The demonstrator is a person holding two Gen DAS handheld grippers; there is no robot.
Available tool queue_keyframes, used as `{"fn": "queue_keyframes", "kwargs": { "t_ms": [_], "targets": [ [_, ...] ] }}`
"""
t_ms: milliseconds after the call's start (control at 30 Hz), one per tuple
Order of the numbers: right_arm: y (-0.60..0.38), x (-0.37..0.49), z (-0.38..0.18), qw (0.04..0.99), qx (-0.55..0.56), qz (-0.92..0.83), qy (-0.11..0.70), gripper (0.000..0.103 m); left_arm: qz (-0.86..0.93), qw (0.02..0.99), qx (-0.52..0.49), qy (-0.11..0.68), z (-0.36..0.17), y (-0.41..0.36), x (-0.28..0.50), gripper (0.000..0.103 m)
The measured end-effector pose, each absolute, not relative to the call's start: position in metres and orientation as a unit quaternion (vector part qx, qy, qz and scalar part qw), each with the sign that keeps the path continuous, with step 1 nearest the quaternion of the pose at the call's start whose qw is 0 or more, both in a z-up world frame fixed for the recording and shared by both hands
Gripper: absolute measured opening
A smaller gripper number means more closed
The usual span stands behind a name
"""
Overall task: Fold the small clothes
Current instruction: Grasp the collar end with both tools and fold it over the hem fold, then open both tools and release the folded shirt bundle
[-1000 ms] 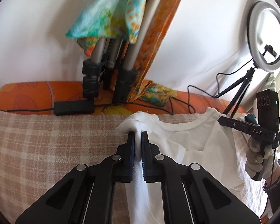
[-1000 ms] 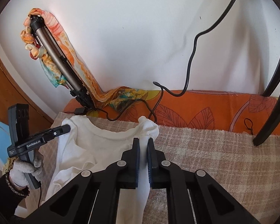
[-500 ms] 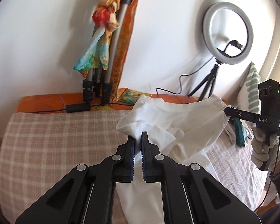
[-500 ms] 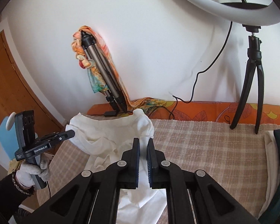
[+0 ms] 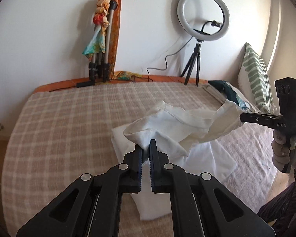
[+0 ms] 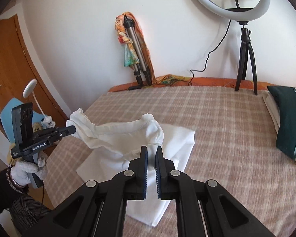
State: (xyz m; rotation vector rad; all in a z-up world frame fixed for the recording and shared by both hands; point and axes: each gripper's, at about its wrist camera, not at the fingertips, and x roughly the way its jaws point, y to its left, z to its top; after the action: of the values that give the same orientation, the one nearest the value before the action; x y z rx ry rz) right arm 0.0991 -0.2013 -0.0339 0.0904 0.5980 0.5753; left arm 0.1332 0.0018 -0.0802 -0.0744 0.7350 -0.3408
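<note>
A bed (image 5: 65, 118) covered in a beige checked blanket filled both views, with an orange patterned cover showing along its far edge by the white wall. On the blanket lay the lower part of a white T-shirt (image 6: 173, 138), while its upper edge was lifted clear of the bed and stretched between the two grippers, sagging in the middle. At the head of the bed lay a dark green pillow (image 6: 288, 118) and, behind it in the left wrist view, a green-striped cushion (image 5: 254, 73). A ring light (image 5: 203, 14) on a small black tripod stood at the far edge of the bed, and a folded tripod (image 6: 137, 49) wrapped in a colourful scarf leaned against the wall.

The left gripper (image 5: 147, 144) had its jaws narrow, pinching one shoulder of the shirt. The right gripper (image 6: 151, 151) likewise had its jaws nearly closed on the other shoulder. Each gripper was held by a gloved hand (image 6: 27, 169).
</note>
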Motion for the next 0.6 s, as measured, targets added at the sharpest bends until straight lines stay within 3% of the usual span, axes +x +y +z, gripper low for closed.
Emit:
{"fn": "queue_keyframes", "kwargs": {
  "t_ms": [333,400,467,500,600],
  "targets": [
    [-0.212,0.053,-0.077,0.911,-0.008,0.261,0.318,0.010,-0.163,0.897,0.000,0.410,-0.107,0.009,0.072,0.010],
    [-0.223,0.045,-0.078,0.908,0.014,0.267,0.322,0.018,-0.161,0.896,-0.028,0.414,-0.105,0.020,0.062,0.014],
    [-0.233,0.041,-0.077,0.905,0.042,0.275,0.323,0.028,-0.167,0.890,-0.082,0.416,-0.103,0.035,0.058,0.038],
    [-0.237,0.042,-0.078,0.904,0.058,0.273,0.326,0.033,-0.163,0.888,-0.107,0.416,-0.103,0.040,0.059,0.044],
    [-0.243,0.050,-0.087,0.893,0.105,0.269,0.347,0.033,-0.165,0.866,-0.200,0.428,-0.111,0.055,0.071,0.047]
  ]
}}
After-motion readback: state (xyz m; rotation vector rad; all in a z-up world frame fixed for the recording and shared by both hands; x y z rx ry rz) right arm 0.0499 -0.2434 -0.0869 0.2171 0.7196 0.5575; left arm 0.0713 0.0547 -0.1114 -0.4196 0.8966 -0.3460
